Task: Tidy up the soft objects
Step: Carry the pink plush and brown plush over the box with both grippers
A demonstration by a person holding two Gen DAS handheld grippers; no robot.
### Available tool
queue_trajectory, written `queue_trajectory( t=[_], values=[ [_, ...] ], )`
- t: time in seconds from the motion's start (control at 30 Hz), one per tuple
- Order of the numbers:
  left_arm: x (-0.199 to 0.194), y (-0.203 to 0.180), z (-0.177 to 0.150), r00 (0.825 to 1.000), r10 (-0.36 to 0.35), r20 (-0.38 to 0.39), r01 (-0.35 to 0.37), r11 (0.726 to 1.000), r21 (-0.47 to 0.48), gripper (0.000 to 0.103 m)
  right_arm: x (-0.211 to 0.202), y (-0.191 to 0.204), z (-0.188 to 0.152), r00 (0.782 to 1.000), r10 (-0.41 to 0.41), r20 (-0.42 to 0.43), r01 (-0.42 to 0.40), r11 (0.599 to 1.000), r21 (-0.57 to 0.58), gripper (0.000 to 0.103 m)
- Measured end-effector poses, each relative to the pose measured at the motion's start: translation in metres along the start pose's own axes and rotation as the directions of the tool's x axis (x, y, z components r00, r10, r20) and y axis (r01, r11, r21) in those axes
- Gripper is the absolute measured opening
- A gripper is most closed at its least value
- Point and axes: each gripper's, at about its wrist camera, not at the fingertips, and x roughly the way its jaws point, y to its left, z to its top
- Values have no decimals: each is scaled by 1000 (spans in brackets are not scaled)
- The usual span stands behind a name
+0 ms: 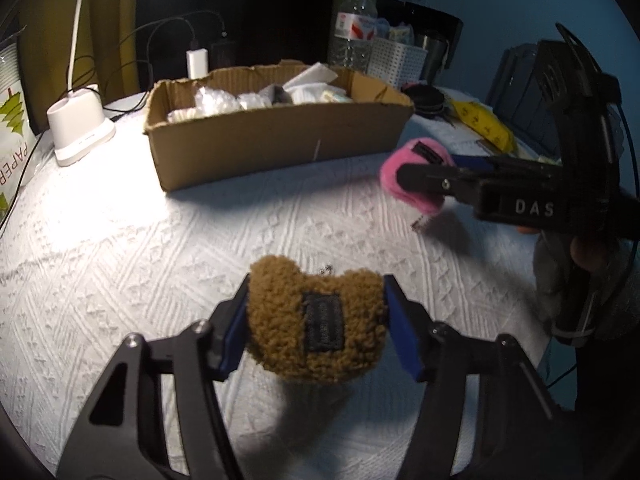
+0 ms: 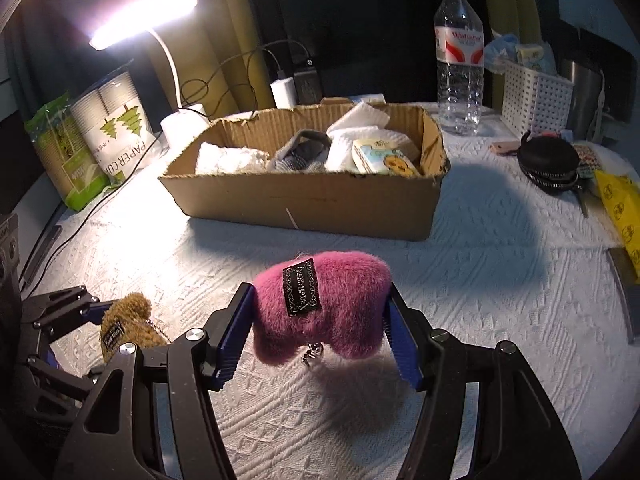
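Note:
My left gripper [image 1: 316,320] is shut on a brown fuzzy plush [image 1: 280,320] with a black label, held just above the white tablecloth. My right gripper [image 2: 320,316] is shut on a pink plush heart [image 2: 344,300] with a black label and a small metal clasp hanging below it. The pink plush [image 1: 394,172] and right gripper [image 1: 424,168] also show at the right of the left wrist view. The brown plush [image 2: 124,326] shows at the lower left of the right wrist view. An open cardboard box [image 1: 276,140] [image 2: 312,200] holding several soft items stands behind both.
A white lamp base [image 1: 80,128] and paper cup sleeve [image 2: 112,128] stand at the left. A water bottle [image 2: 458,56], white basket [image 2: 534,96], black zip pouch [image 2: 550,160] and yellow bag [image 2: 620,208] sit at the right. Cables run behind the box.

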Motion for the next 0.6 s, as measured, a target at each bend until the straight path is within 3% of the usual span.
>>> queue_trajectory(
  t=[0.23,0.6],
  values=[
    [-12,4,21,997,-34,71,34,999,-12,62,-7,2,9,1000,-3,27,3,1000,-18,66],
    [-21,9,65,989,7,149,-8,1000,7,62,-15,-6,33,997,3,71,-2,1000,-12,66]
  ],
)
